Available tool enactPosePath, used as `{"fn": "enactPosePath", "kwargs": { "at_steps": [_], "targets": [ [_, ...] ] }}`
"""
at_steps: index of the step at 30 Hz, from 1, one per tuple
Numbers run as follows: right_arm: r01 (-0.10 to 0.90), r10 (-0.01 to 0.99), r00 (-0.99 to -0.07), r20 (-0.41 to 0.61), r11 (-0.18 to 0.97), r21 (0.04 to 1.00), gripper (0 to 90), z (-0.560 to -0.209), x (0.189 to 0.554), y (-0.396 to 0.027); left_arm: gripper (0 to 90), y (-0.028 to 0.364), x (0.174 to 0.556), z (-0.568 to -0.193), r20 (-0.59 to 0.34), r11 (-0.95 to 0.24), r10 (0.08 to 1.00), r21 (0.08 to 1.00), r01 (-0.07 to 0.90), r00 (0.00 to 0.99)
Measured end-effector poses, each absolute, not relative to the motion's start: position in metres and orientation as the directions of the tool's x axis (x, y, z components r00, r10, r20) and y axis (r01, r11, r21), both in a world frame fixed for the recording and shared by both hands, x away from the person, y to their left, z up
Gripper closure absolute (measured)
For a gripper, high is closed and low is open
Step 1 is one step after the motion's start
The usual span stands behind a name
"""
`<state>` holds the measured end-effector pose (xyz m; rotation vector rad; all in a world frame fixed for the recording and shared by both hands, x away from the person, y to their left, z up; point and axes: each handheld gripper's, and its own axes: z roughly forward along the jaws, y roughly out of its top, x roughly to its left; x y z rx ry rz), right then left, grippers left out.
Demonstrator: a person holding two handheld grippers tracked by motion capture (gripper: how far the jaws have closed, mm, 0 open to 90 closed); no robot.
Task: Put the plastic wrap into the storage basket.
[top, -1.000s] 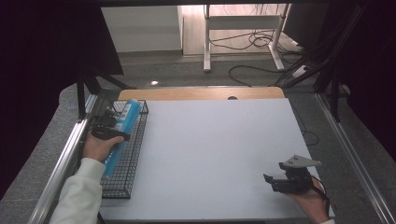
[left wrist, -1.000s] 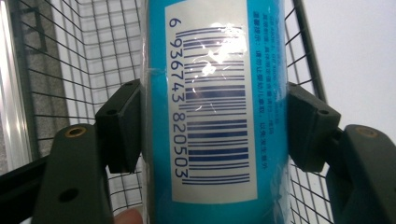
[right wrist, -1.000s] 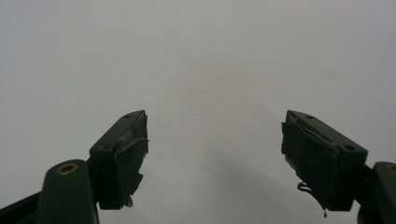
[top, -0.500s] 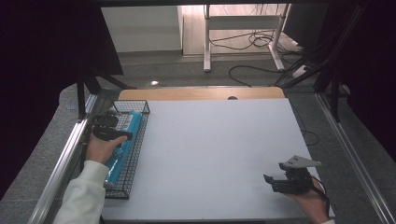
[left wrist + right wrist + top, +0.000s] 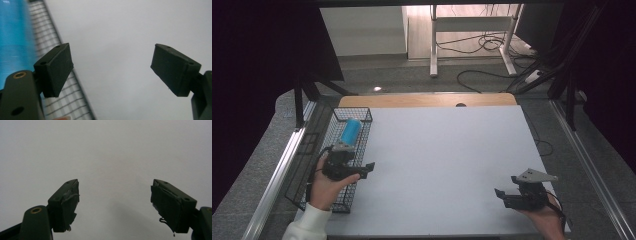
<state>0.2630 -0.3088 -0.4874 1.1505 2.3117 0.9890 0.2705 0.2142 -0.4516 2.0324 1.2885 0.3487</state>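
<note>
A blue cylinder [image 5: 351,130] lies in the far end of a black wire basket [image 5: 353,110] at the table's left edge. Its near end is hidden behind my left gripper [image 5: 366,170]. That gripper hovers at the basket's right rim, open and empty, jaws pointing right over the white table [image 5: 442,150]. In the left gripper view the blue cylinder [image 5: 15,37] is a blur at the left, beside the basket's wire [image 5: 56,30], and my left gripper [image 5: 112,70] has only bare table between its jaws. My right gripper [image 5: 506,189] rests open near the front right corner; my right gripper [image 5: 115,202] holds nothing.
A wooden strip [image 5: 427,100] borders the table's far edge. Metal rails [image 5: 277,175] run along both sides. Behind the table, cables [image 5: 492,75] and a desk frame [image 5: 472,25] stand on the floor.
The left gripper held the blue cylinder over the basket, laid it inside, let go, and has drawn back toward the person and to the right. The right gripper has stayed put.
</note>
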Motion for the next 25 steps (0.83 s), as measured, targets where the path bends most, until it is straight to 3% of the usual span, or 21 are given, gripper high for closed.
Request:
{"fn": "enactPosePath", "kwargs": {
  "at_steps": [9,25],
  "targets": [
    [0.498,0.775,-0.632,-0.008,0.414,0.762,23.5,-0.484,0.258,-0.311,17.0,0.169,0.249,-0.481,-0.12,-0.357,0.805,0.685,0.635,0.582],
    [0.471,0.741,-0.671,-0.015,0.442,0.764,23.2,-0.487,0.254,-0.307,17.1,0.162,0.247,-0.488,-0.097,-0.37,0.805,0.689,0.623,0.585]
  ]
}}
